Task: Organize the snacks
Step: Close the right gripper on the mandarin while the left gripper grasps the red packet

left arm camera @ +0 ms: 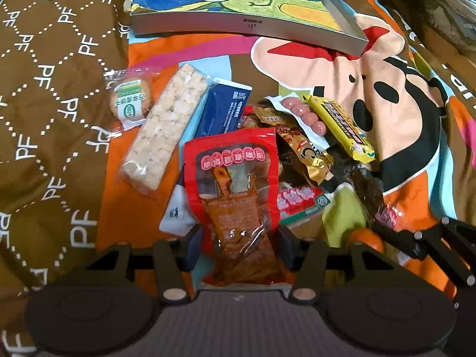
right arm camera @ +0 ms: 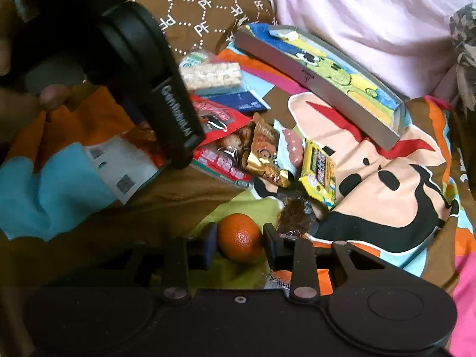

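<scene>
On the cartoon-print blanket [left arm camera: 372, 59], your left gripper [left arm camera: 238, 244] has its jaws clamped on the lower end of the red snack pouch [left arm camera: 235, 178]; both pads press its sides and the pouch sticks up and away from the camera over the pile. Your right gripper [right arm camera: 238, 244] has its jaws around the orange mandarin [right arm camera: 239, 239], left pad touching it, right pad at its edge with maybe a sliver of gap, so call it gripped but not certain. Mandarin sits on the green patch of the blanket, just in front of a dark brown wrapped snack [right arm camera: 294, 217]. Rest of the pile is near the pouch: rice-crisp bar [left arm camera: 166, 128] to its left, round cracker pack [left arm camera: 129, 101] further left touching the brown quilt [left arm camera: 44, 104], dark blue packet [left arm camera: 223, 110] beside the bar, gold wrapper [left arm camera: 306, 151], pink sausage-ball pack [left arm camera: 300, 113] and yellow candy pack [left arm camera: 339, 125] to the right. Shallow grey box [left arm camera: 247, 26] with a green cartoon drawing inside lies beyond the pile, well apart from both grippers. A hand [right arm camera: 44, 101] shows behind the left gripper in the right wrist view.
</scene>
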### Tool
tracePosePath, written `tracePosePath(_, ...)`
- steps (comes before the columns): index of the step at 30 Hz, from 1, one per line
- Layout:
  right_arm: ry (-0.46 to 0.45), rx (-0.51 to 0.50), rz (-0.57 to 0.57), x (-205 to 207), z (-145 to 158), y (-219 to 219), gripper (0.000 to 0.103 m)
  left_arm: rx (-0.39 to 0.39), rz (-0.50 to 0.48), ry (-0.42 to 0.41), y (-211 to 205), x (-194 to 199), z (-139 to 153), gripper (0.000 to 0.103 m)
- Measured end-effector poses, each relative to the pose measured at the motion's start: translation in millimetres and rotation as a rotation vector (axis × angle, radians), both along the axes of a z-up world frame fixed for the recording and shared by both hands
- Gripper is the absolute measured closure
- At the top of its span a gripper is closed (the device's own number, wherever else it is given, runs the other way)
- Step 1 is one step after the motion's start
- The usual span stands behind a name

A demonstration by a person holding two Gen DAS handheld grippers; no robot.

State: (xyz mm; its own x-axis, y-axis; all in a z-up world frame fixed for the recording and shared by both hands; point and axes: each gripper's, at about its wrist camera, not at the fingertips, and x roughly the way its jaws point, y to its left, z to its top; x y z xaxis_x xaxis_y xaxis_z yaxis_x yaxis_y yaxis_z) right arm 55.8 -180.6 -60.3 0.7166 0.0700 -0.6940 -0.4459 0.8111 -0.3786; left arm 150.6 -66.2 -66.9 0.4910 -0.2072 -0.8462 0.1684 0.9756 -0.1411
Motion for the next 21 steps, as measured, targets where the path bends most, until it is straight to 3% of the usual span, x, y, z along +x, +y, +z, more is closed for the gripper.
tracePosePath(21,-0.197,0.070,0.016,-15.0,31.3,-3.9,0.069,0.004,0.031,-0.014,1.0,-31.9,34.6,0.050)
